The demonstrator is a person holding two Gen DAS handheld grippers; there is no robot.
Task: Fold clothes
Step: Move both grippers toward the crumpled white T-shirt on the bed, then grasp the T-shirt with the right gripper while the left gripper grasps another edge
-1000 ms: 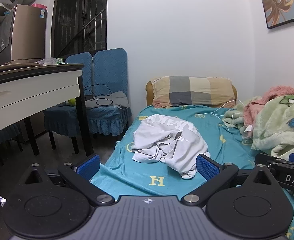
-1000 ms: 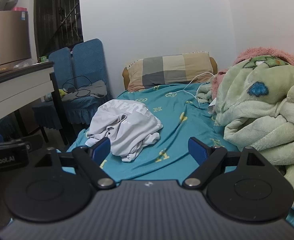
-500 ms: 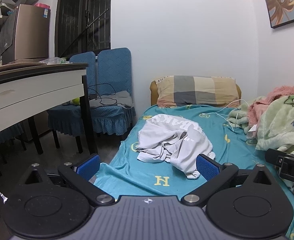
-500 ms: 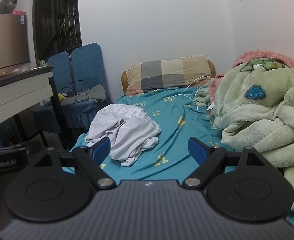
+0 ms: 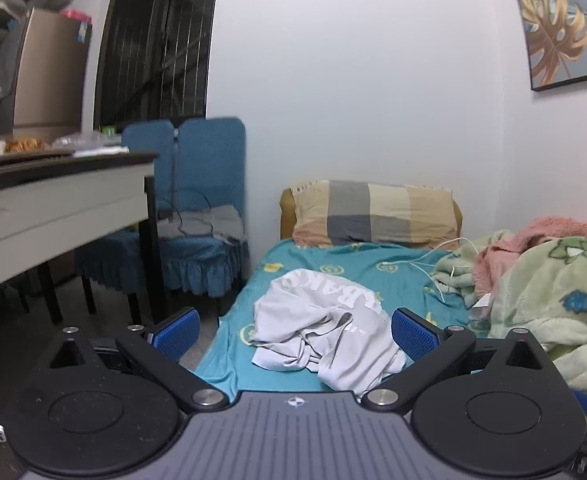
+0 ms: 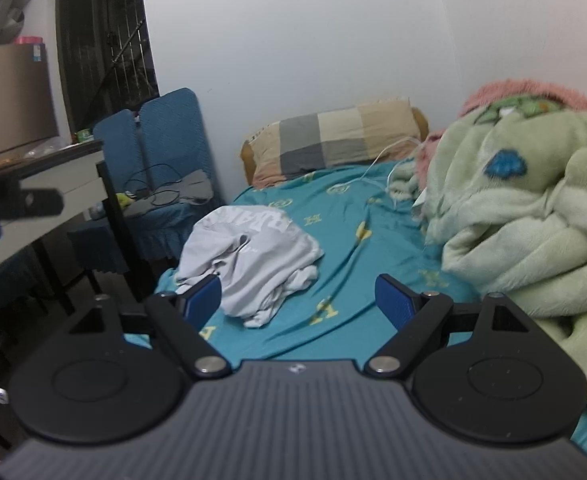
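Observation:
A crumpled light grey shirt (image 5: 325, 328) with white lettering lies in a heap on the teal bed sheet (image 5: 377, 276), near the bed's left edge. It also shows in the right wrist view (image 6: 249, 260). My left gripper (image 5: 295, 330) is open and empty, held back from the bed's foot with the shirt between its blue pads. My right gripper (image 6: 299, 300) is open and empty, aimed at the sheet just right of the shirt. The left gripper's body shows at the left edge of the right wrist view (image 6: 17, 204).
A plaid pillow (image 5: 373, 220) lies at the head of the bed. A heaped green and pink blanket (image 6: 525, 216) fills the bed's right side. A white cable (image 5: 433, 264) trails on the sheet. A white desk (image 5: 53, 208) and blue chairs (image 5: 197, 216) stand left.
Both grippers have drifted to the left and tilted up a little, so the shirt sits more to the right and lower in both views. Both stay open; the shirt has not moved.

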